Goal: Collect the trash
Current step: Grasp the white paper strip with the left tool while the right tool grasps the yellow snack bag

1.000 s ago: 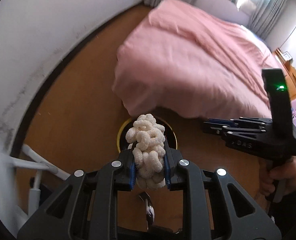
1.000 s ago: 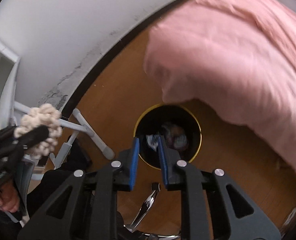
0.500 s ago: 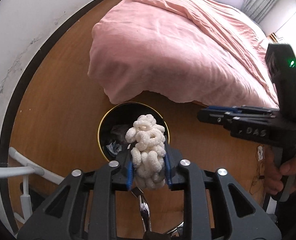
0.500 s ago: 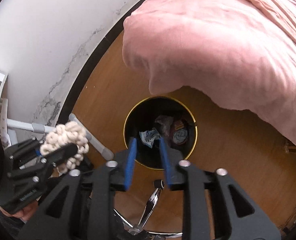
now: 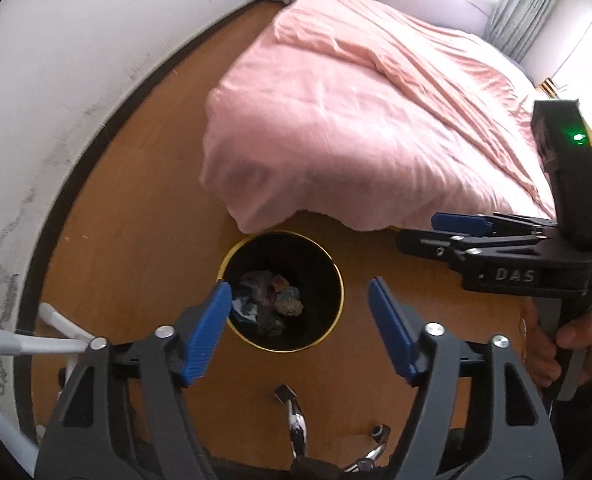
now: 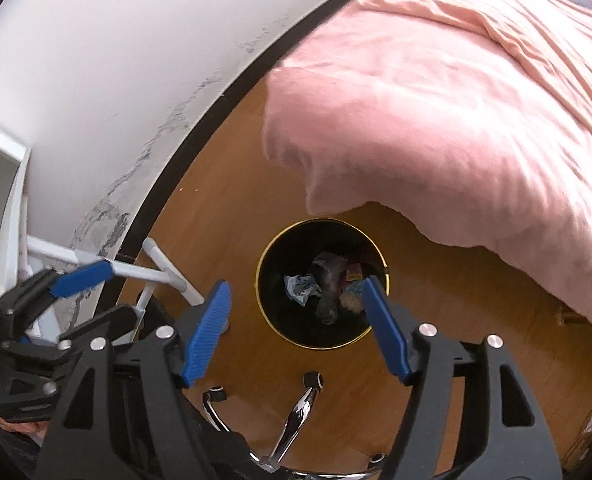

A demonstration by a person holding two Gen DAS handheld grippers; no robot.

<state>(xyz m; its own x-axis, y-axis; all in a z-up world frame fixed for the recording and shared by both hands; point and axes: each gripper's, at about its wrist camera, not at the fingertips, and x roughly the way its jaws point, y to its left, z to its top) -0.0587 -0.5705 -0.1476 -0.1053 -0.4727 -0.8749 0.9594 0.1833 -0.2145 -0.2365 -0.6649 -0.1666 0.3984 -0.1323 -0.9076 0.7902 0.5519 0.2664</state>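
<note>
Left wrist view: the left gripper has its blue jaws spreading wide with nothing between them, and it points steeply down at the floor. Straight below and ahead of the gap sits the round black bin with a gold rim, on the wooden floor just off the corner of the pink bed. The trash lies in a crumpled heap at the bottom of the bin. The right gripper also hangs over the bin, jaws opening and empty, the bin mouth framed between them. In the left view it reaches in from the right, beside the bin, held by a hand. Both tools seem about equally near the bin, so I judge the next move is away from it, toward whatever trash remains elsewhere.
</note>
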